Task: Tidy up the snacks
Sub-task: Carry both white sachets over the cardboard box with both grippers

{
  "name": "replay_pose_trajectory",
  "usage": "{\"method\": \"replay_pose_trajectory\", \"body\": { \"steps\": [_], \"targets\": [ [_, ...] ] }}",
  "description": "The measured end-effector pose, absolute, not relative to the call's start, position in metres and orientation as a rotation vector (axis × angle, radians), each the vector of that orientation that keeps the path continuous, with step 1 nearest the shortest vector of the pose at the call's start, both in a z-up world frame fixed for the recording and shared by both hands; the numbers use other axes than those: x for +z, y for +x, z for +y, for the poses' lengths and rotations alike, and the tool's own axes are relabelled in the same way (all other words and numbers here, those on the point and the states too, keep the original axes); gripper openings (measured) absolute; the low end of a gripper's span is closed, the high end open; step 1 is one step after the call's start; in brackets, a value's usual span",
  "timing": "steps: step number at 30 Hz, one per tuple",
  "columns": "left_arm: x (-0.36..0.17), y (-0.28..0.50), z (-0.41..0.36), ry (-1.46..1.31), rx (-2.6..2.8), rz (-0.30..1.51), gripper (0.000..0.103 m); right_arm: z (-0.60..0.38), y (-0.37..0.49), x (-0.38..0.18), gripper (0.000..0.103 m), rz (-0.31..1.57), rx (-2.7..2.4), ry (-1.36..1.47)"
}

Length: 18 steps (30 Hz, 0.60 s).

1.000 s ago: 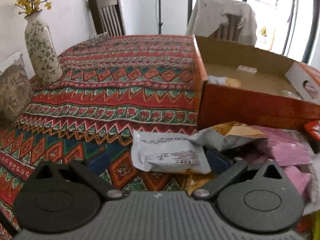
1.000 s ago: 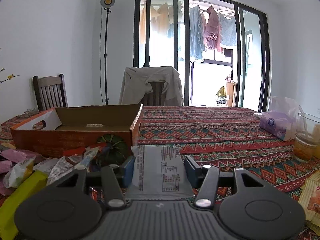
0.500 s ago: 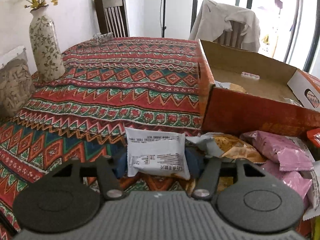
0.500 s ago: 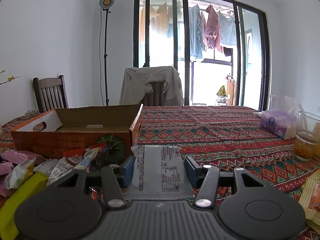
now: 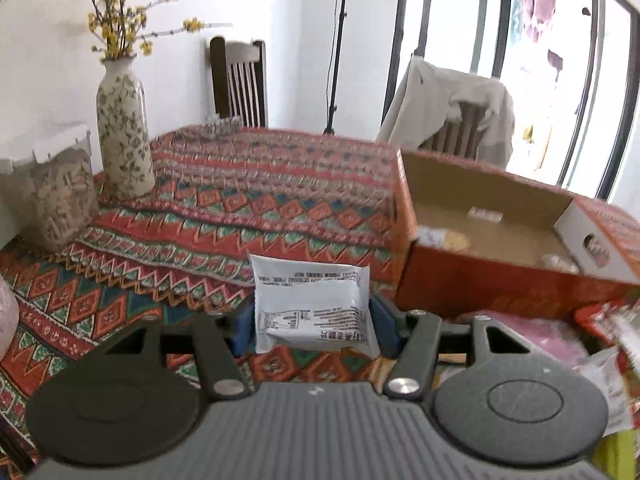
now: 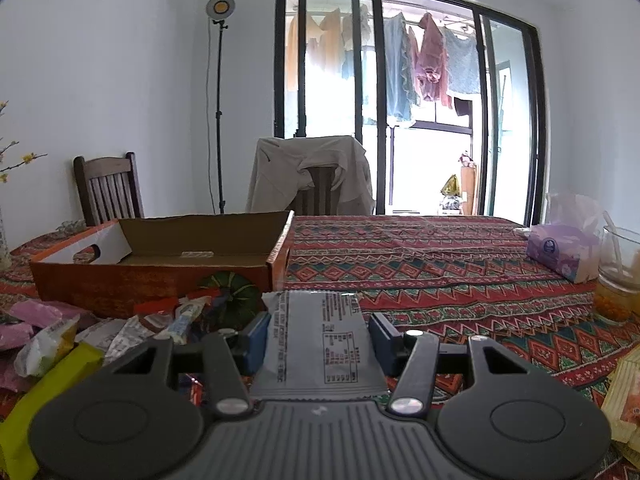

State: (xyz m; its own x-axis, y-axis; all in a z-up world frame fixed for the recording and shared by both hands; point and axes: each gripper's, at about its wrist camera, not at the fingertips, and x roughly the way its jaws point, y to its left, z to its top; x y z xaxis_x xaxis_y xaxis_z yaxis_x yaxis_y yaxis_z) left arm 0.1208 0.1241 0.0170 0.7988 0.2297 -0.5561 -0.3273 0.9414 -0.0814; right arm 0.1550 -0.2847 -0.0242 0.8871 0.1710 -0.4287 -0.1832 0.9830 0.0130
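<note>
With the left gripper (image 5: 314, 330) clenched on a white snack packet (image 5: 314, 306) lifted just left of the open cardboard box (image 5: 500, 280), and the right gripper (image 6: 318, 340) grasping a grey packet (image 6: 320, 344), each wanted carrying rightward over the box's near wall before release.

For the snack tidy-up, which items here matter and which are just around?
Job:
- left gripper holding white packet
- right gripper holding grey packet
- cardboard box
- loose snack pile

Just around:
- vase
- tissue pack
- glass
- chairs
</note>
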Motion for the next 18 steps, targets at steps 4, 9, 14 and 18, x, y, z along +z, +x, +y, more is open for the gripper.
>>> {"method": "replay_pose_trajectory", "body": {
  "steps": [4, 9, 14, 18],
  "targets": [
    [0.027, 0.121, 0.107, -0.193, 0.254, 0.528, 0.060, -0.281, 0.154, -0.024, 0.053, 0.434, 0.212, -0.043],
    [0.042, 0.129, 0.083, -0.186, 0.198, 0.486, 0.060, -0.275, 0.153, -0.016, 0.053, 0.416, 0.240, -0.048],
    [0.054, 0.141, 0.061, -0.173, 0.161, 0.452, 0.060, -0.262, 0.160, 0.008, 0.053, 0.350, 0.278, -0.075],
    [0.060, 0.157, 0.045, -0.168, 0.144, 0.430, 0.060, -0.244, 0.176, 0.027, 0.053, 0.315, 0.315, -0.087]
  ]
}}
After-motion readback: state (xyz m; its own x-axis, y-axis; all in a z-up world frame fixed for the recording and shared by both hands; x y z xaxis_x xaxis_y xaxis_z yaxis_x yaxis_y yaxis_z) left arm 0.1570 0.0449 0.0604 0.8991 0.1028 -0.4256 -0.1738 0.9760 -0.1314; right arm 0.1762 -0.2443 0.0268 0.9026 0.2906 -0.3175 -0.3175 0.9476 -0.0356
